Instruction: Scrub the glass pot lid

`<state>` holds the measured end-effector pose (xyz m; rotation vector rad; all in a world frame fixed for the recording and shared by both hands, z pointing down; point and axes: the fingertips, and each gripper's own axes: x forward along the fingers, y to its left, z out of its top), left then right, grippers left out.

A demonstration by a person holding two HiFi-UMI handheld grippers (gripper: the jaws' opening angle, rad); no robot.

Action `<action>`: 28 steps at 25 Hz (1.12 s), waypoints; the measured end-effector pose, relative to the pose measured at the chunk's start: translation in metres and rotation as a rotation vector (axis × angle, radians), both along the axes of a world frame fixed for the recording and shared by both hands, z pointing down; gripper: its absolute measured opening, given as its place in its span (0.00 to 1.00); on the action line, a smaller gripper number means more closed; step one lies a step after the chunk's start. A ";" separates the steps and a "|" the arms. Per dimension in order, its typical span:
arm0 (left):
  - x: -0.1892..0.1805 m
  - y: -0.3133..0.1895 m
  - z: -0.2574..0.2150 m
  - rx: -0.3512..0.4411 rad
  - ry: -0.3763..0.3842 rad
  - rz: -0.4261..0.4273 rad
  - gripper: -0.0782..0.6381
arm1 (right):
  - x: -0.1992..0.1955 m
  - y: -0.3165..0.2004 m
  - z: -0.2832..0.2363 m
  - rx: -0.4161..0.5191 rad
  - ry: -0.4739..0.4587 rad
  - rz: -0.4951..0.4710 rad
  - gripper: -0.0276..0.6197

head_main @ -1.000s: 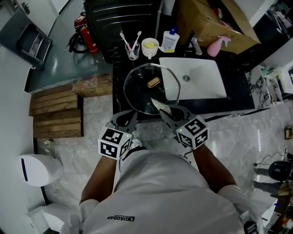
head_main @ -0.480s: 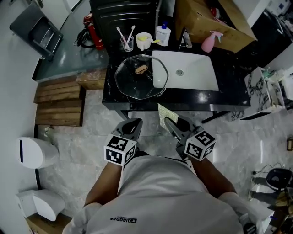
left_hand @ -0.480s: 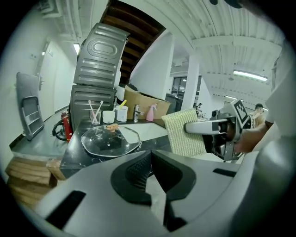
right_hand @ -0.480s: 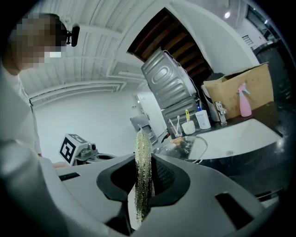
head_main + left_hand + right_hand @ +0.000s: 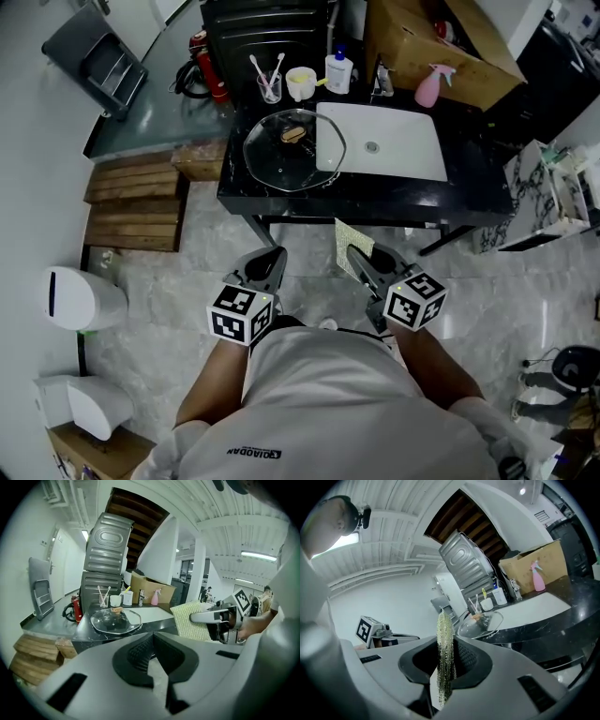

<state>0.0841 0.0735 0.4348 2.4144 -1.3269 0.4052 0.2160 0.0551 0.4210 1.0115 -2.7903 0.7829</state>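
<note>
Marble-patterned floor (image 5: 159, 291) in front of a black counter (image 5: 469, 202) with an inset white sink (image 5: 403, 141). The glass pot lid (image 5: 292, 150) lies flat on the counter, knob up, its rim overlapping the sink's left edge. It is ahead of both pairs of fingers and well apart from them. The left gripper (image 5: 269, 260) is held over the floor, short of the counter's front edge; its fingers (image 5: 136, 656) are closed together with nothing between them. The right gripper (image 5: 361, 258), beside it, has its fingers (image 5: 466, 660) clamped on a yellow-green scouring pad (image 5: 345, 246), which stands on edge and projects past their tips toward the counter. Beyond the lid, farther from the fingers, a cup of toothbrushes (image 5: 270, 86) and a pink spray bottle (image 5: 428, 89) stand at the counter's back.
</note>
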 end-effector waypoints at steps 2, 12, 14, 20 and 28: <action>-0.002 -0.002 -0.006 0.007 0.000 0.002 0.13 | 0.000 0.001 -0.004 -0.011 -0.013 0.008 0.17; -0.028 -0.014 -0.022 0.010 -0.001 0.070 0.13 | -0.028 -0.003 -0.025 0.042 0.029 0.055 0.17; -0.038 -0.016 -0.023 0.010 0.003 0.073 0.13 | -0.037 -0.005 -0.024 0.042 0.032 0.069 0.17; -0.059 -0.021 -0.020 -0.013 0.031 0.086 0.13 | -0.059 -0.005 -0.019 0.023 0.039 0.091 0.17; -0.074 -0.023 -0.022 -0.003 0.036 0.118 0.13 | -0.073 -0.003 -0.018 0.013 0.060 0.114 0.17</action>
